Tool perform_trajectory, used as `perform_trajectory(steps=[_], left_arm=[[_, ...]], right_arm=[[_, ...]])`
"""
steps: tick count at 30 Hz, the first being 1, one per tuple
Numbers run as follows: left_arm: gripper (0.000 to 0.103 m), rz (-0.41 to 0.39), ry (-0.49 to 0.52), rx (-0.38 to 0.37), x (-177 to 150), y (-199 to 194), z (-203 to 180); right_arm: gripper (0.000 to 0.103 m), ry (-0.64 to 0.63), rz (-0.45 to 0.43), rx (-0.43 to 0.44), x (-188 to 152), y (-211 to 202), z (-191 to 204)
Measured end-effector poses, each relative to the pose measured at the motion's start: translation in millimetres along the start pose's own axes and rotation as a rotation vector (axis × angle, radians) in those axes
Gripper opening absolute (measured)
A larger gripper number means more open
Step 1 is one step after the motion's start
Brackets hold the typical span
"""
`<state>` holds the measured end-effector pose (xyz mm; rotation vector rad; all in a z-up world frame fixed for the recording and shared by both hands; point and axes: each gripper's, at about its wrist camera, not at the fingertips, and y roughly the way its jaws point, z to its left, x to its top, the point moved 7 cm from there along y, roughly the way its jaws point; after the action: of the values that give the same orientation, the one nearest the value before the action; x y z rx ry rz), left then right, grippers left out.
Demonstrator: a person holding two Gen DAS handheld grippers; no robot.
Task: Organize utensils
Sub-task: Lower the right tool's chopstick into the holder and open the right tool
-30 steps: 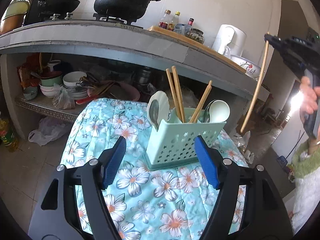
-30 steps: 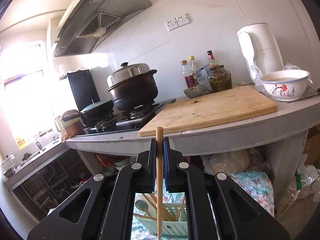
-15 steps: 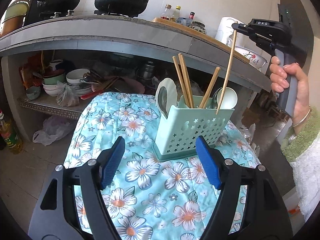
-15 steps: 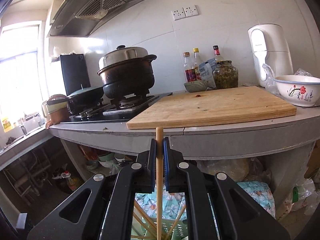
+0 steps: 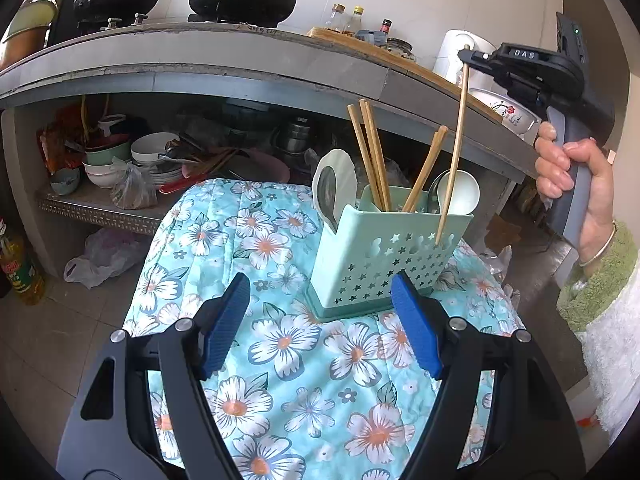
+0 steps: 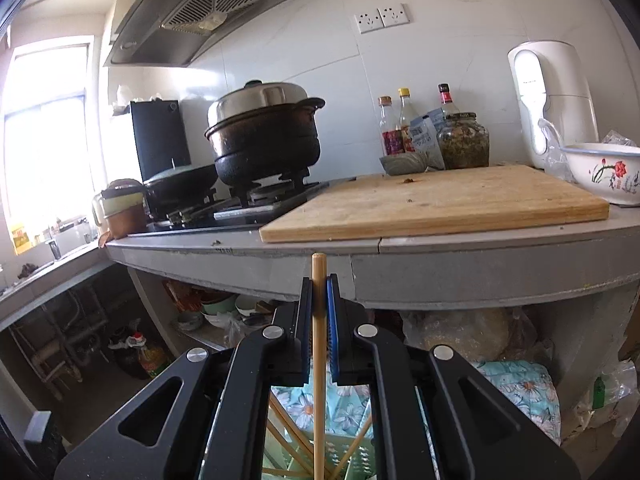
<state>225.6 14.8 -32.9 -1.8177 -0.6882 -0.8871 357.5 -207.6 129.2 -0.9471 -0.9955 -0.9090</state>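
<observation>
Since a second ago my right gripper [image 6: 319, 312] has carried its chopstick [image 5: 454, 148] in from the right, and it now hangs over the mint utensil caddy [image 5: 384, 256]. Its jaws are clamped tight on the chopstick just below the stick's top end, which pokes up above the fingers. The stick slants down from there; its lower tip appears in front of the caddy's perforated front wall near the right corner, though I cannot tell whether it touches or sits outside the rim.

My left gripper [image 5: 320, 320] stands wide open and holds nothing, hovering over the floral cloth [image 5: 280, 360] just in front of the caddy.

The left view shows the caddy's contents: three other chopsticks and white spoons standing inside, plus the hand [image 5: 572, 184] on the right gripper's handle. The right view shows only the caddy's top far below the fingers, and the cutting board [image 6: 436, 204] on the counter behind the caddy.
</observation>
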Motion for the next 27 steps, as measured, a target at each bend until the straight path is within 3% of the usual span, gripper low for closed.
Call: perform_trajectory(steps=[5,9,23,27], left_arm=[[0.069,-0.002,-0.001,0.001,-0.7,-1.1,-1.5],[0.069,-0.004,-0.003,0.009,-0.4,-2.3,1.0],[0.069,-0.005,-0.019,0.023,0.5,-2.3,9.4],[0.069,0.000,-0.024,0.024,-1.0,-3.2,10.1]], right_arm=[[0.007,-0.036,-0.067,-0.003,27.6,-4.9,10.5],[0.007,-0.066,-0.071,-0.019,28.9,3.0,15.5],[0.007,-0.079,0.040,-0.065,-31.5,28.8,-1.8],[0.008,-0.098,0.129,-0.068,-63.7,31.2,-6.1]])
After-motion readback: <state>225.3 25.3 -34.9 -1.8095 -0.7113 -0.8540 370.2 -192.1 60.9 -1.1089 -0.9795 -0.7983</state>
